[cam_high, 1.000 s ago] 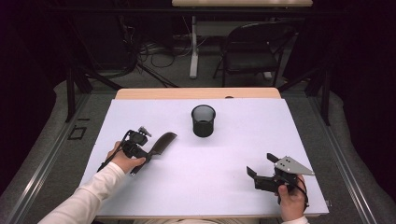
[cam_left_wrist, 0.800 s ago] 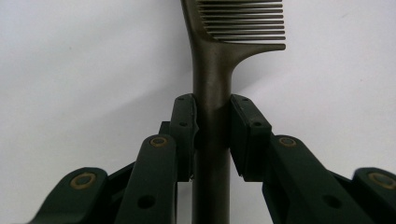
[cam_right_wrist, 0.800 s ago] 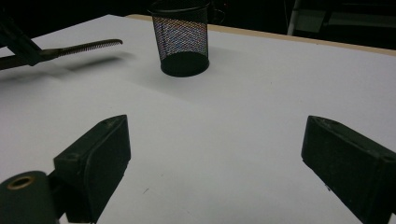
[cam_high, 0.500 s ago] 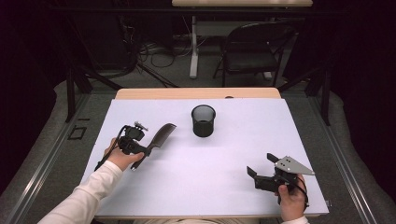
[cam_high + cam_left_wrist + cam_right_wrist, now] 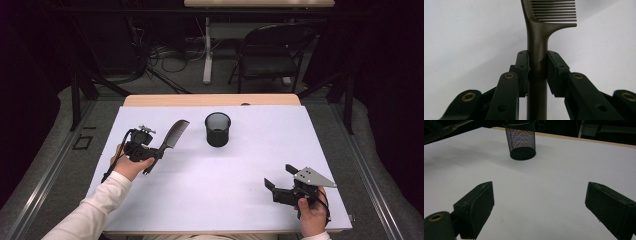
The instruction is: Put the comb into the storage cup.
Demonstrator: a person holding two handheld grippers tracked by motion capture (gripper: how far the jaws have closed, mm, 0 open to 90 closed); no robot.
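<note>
At the table's (image 5: 250, 210) near right edge, the right gripper (image 5: 281, 176) rests with jaws spread wide around nothing. Farther back on the left, the left gripper (image 5: 159, 152) clamps the comb (image 5: 174, 136) by its handle, teeth end angled up toward the mesh cup (image 5: 218, 129) standing mid-table beyond.

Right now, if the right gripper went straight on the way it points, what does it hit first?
Probably the black mesh cup. It stands ahead of the open right gripper, slightly off centre, with bare table between. Depth is unclear, so it might just pass beside it.
</note>
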